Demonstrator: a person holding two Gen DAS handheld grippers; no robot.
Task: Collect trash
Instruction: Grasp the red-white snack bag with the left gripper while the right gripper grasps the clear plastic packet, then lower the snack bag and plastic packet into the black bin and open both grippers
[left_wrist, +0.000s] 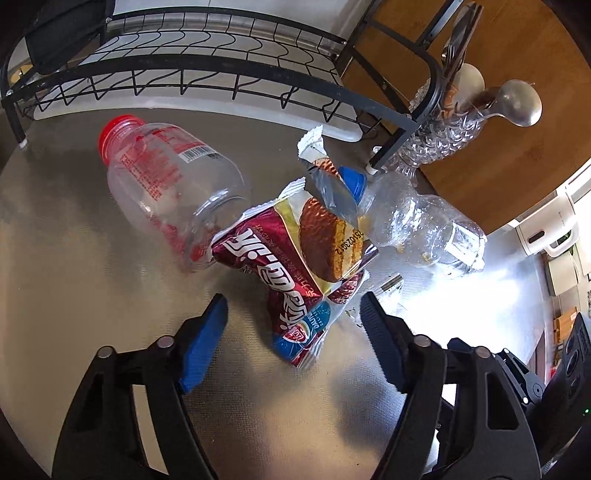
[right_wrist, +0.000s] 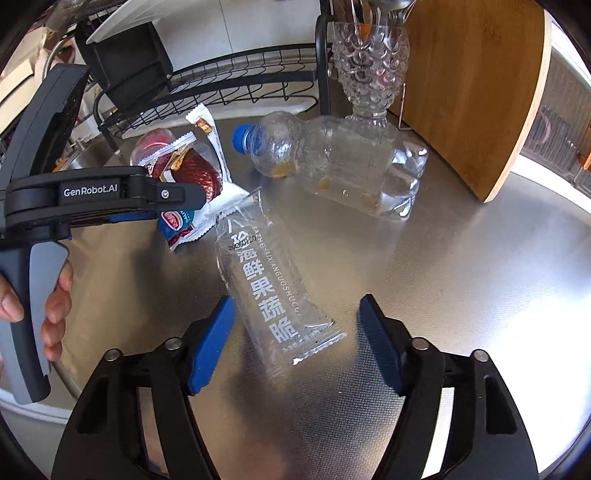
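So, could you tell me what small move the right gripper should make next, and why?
Probably lower the right gripper and close on the clear wrapper. Its jaws are open, and the wrapper lies flat on the steel counter with its near end between the fingertips, not yet gripped. The left gripper, also open, flanks the red snack wrapper.

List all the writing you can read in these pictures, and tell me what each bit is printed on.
"GenRobot.AI": side of the left gripper.
"海鲜果蔬脆", "SAZHENHAIXIANGUOSHUCUI" (partly guessed) and a date near "20250120": clear wrapper.
"25102301 2" or similar, upside down: red pie wrapper; its large Korean brand lettering is upside down and unreadable to me.
Barcode and red print on the red-capped bottle: too small to read.
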